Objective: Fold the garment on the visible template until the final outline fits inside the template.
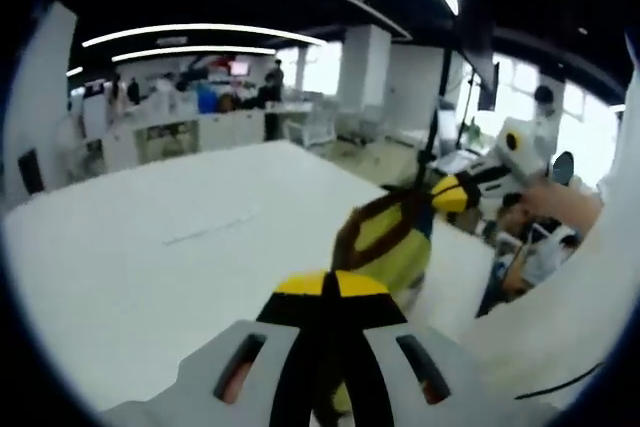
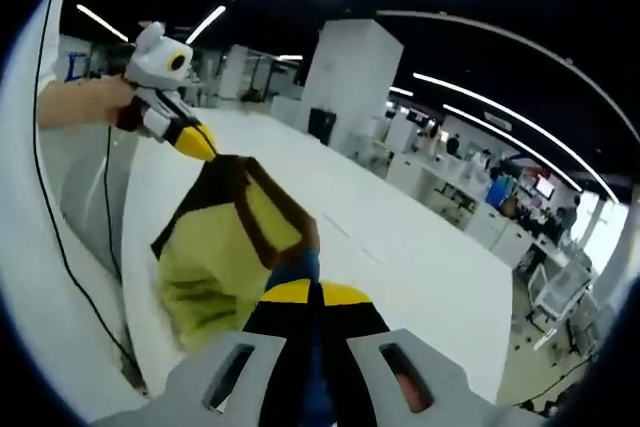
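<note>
A yellow-green garment with brown trim [image 1: 388,239] hangs in the air over the white table [image 1: 150,277], stretched between both grippers. In the left gripper view, my left gripper [image 1: 330,285] is shut on the garment's near edge. My right gripper [image 1: 452,193] enters from the right, held by a hand, and pinches the far edge. In the right gripper view, my right gripper [image 2: 314,294] is shut on the garment [image 2: 225,242], where a bit of blue cloth shows at the jaws. The left gripper [image 2: 195,141] clamps the garment's far corner. Faint template lines [image 1: 212,228] mark the table.
The table's edge [image 2: 135,247] runs close to the person, and a black cable [image 2: 70,277] hangs beside it. Beyond the table are a white column [image 2: 345,77], office desks [image 1: 190,132], chairs and several people far off.
</note>
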